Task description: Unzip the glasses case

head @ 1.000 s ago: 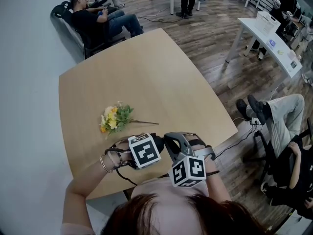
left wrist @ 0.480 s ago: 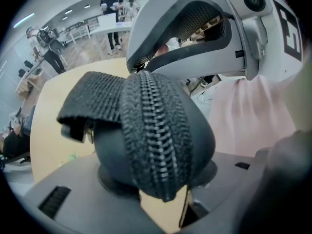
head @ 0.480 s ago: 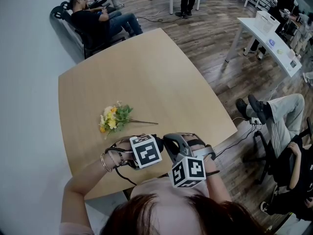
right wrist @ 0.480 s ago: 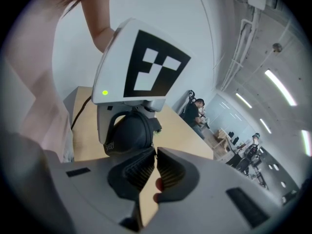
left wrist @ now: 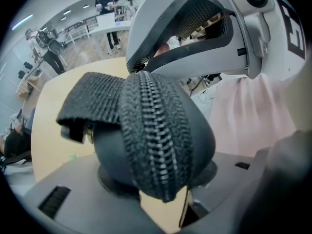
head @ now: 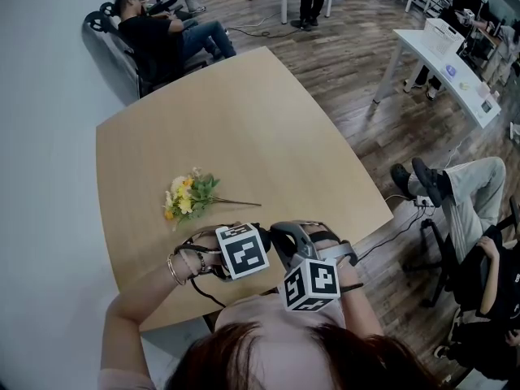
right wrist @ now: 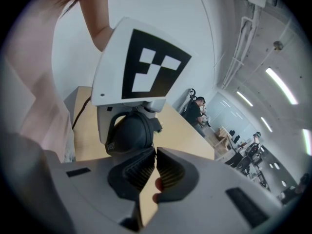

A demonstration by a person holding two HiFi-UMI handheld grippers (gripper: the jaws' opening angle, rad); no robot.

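Near tabletop (head: 244, 120) edge, left gripper (left wrist: 162, 177) clamps dark rounded zippered fabric glasses case (left wrist: 109, 145); right gripper (right wrist: 155, 152) jaws pinched together at its zipper (left wrist: 155, 130).

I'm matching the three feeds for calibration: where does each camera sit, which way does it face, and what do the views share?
Head view: on the person's head, looking steeply down at the table and flowers; hair and left forearm show.
Left gripper view: on the left gripper, looking along its jaws, clamped on the glasses case; a pink top shows.
Right gripper view: on the right gripper, tips together, facing the case; an arm shows.
Shared: each gripper view shows the other gripper; all show the table.
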